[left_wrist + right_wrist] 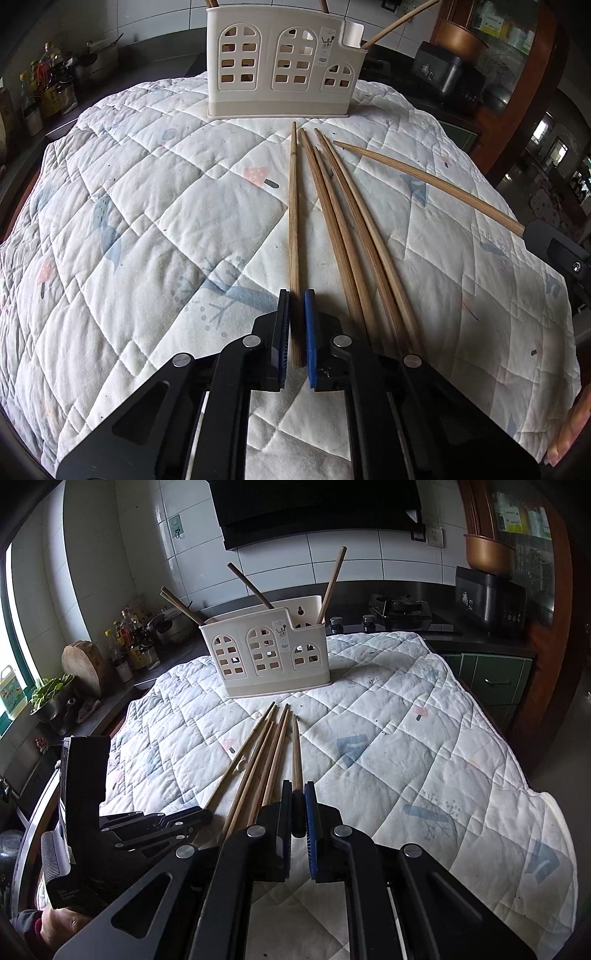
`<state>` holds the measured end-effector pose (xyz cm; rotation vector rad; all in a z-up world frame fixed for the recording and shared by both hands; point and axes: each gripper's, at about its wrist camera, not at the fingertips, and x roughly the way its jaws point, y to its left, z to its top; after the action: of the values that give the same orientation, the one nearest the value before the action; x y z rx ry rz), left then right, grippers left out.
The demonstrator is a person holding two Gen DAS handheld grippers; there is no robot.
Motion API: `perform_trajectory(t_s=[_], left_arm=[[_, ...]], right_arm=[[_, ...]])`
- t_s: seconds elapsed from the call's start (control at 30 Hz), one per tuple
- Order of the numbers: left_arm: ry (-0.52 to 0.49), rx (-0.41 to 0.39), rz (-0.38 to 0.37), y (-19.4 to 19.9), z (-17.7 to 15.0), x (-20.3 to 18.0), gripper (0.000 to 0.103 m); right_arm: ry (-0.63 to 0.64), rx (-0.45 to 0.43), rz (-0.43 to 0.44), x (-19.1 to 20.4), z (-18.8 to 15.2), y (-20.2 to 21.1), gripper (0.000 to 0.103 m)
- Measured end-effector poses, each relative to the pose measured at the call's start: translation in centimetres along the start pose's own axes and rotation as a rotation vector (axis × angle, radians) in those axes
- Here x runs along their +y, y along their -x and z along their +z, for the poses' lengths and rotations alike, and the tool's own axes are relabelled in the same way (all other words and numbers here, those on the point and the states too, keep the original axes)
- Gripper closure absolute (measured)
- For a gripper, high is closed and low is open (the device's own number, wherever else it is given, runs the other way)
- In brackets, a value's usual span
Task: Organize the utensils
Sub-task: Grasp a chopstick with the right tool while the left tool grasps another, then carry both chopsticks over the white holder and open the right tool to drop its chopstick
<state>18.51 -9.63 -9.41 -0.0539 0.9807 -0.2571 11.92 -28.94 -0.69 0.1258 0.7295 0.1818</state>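
Observation:
A cream utensil holder [280,66] with arched windows stands at the far side of the quilted cloth [166,206]; several chopsticks stick out of it [332,583]. Several wooden chopsticks [343,229] lie side by side on the cloth in front of it. My left gripper [296,299] is shut on the leftmost chopstick [293,221], low on the cloth. My right gripper [298,786] is shut on the rightmost chopstick [296,753], which shows raised at an angle in the left wrist view [424,181]. The right gripper body shows at that view's right edge [554,247].
A counter runs behind the table with bottles [129,638], a pot, a gas hob [402,609] and a black rice cooker [487,594]. The holder [266,653] sits near the table's far edge. The left gripper body [122,827] lies left of the chopsticks.

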Motion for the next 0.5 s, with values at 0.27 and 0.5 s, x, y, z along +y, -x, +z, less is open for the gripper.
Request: perform_trajectory(t_s=[0.27, 0.5], left_arm=[[0.004, -0.104, -0.041, 4.2, 1.5, 1.3, 0.097], [-0.024, -0.221, -0.056, 8.1, 5.0, 2.2, 0.097]], right_arm=[[0.022, -0.07, 0.018, 0.0, 4.1, 1.9, 0.096], [0.076, -0.106, 0.039, 0.4, 9.7, 3.0, 0.096]])
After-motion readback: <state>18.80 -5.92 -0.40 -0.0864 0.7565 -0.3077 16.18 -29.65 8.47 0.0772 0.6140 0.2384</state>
